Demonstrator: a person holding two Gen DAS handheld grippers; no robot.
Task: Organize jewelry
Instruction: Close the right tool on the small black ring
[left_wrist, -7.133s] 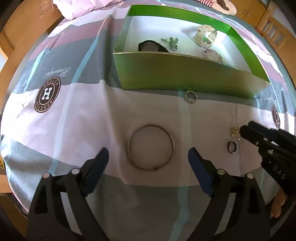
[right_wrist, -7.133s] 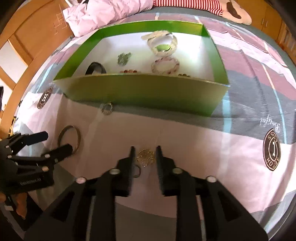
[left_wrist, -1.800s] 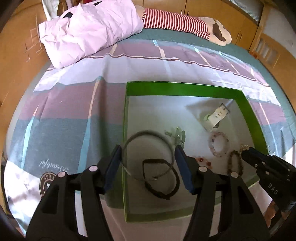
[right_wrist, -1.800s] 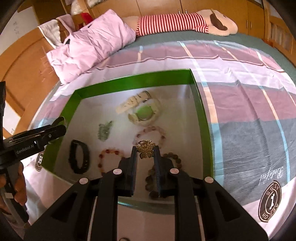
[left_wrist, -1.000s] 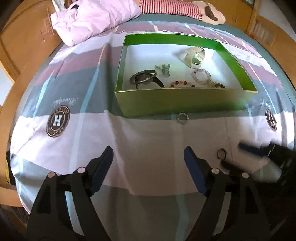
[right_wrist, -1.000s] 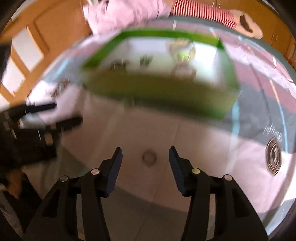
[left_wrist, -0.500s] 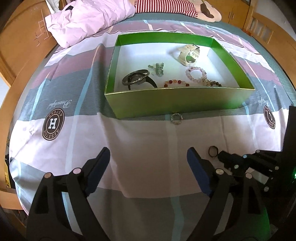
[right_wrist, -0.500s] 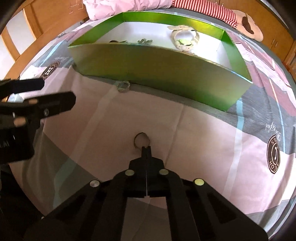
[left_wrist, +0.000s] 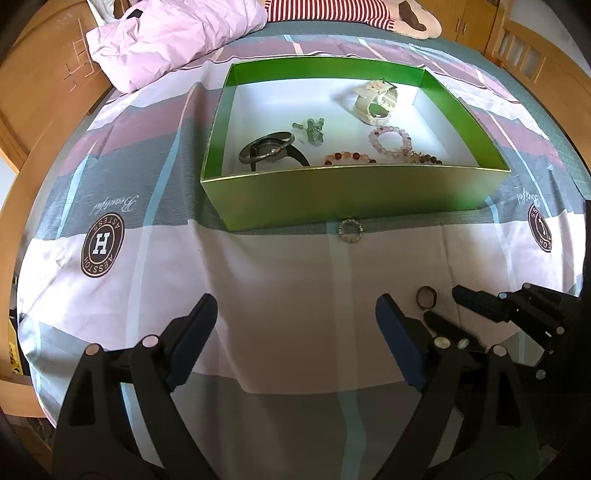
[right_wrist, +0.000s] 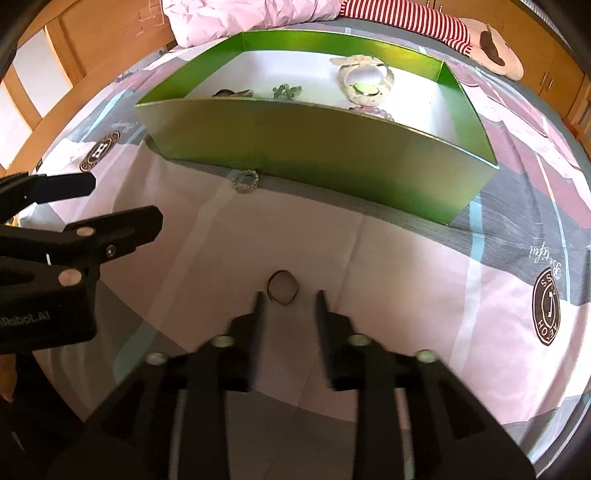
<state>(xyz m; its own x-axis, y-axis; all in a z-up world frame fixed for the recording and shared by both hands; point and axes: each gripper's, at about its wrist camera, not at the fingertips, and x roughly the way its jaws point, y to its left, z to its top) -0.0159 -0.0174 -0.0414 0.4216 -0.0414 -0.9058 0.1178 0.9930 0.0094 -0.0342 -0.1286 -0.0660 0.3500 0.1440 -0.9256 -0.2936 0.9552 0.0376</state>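
Dark ring (right_wrist: 282, 292): flat on the bedsheet (right_wrist: 388, 280), just ahead of the right gripper (right_wrist: 287, 301), whose jaws have just been opening; nothing between them, ring untouched. Left gripper (left_wrist: 295, 319): jaws wide apart, empty, ring off to its right. Beaded ring (left_wrist: 350, 230): beside the green box (left_wrist: 351, 192).

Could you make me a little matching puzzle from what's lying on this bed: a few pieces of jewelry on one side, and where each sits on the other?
Things:
1. plain dark ring
2. beaded ring
3. white watch
4. metal bangle

Places:
A. far corner of the green box
B. on the sheet, against the box's front wall
C. in the box, over a black band
D. on the sheet, just ahead of the right gripper

Pairs: 1-D, 2-B, 3-A, 4-C
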